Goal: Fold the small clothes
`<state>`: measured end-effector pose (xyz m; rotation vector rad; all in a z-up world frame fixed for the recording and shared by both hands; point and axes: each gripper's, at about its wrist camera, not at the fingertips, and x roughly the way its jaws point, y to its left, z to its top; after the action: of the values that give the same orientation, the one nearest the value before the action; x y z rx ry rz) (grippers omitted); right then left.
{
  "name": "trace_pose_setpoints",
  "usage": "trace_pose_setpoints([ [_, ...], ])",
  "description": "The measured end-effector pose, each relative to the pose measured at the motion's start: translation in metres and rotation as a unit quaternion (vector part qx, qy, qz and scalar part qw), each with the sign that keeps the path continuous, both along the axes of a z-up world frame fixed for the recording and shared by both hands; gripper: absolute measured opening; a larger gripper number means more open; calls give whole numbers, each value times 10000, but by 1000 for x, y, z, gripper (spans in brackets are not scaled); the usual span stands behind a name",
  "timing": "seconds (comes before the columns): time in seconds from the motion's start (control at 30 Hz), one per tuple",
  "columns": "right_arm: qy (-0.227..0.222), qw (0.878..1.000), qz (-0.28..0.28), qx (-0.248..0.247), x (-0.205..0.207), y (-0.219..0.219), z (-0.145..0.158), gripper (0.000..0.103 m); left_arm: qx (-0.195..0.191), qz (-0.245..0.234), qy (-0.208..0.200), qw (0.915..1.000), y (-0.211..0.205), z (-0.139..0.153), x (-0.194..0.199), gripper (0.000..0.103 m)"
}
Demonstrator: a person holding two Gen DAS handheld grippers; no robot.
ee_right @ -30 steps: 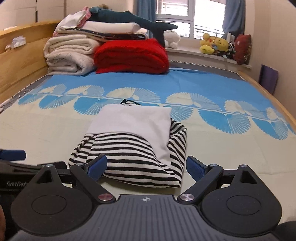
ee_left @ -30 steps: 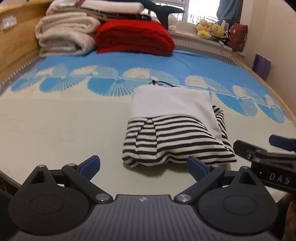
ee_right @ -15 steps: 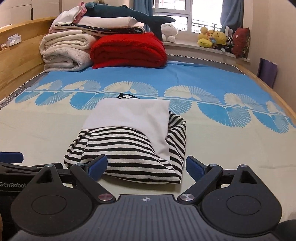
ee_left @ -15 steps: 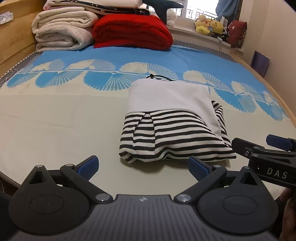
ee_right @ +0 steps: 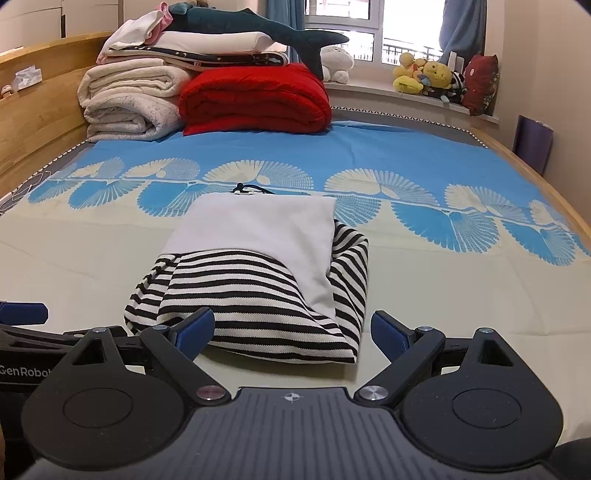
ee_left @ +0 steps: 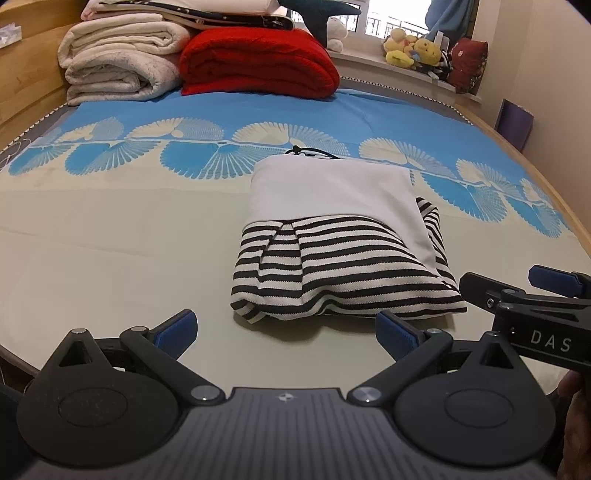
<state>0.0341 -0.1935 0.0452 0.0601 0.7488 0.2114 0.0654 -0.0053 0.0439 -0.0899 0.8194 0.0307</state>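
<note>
Left wrist view: I've eased both grippers, left gripper [ee_left: 284,328] and right gripper [ee_right: 291,328], fingers apart and empty, nearer the folded striped top [ee_left: 340,269]; fold looks complete.

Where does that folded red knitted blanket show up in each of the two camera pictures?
Left wrist view: the folded red knitted blanket sits at the top, left of centre, at the far end of the bed.
Right wrist view: the same blanket lies upper centre-left, under the dark plush shark's tail.
Shared landmark: the rolled cream quilt touches its left side in both.
</note>
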Motion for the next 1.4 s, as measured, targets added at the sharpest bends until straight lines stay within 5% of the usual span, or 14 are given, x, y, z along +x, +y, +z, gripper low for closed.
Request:
trace_pose_setpoints([
  [1.4,98,9999,55,-131,3,-2,-5,91,-213,2,162,9996,2,-7,5,103],
])
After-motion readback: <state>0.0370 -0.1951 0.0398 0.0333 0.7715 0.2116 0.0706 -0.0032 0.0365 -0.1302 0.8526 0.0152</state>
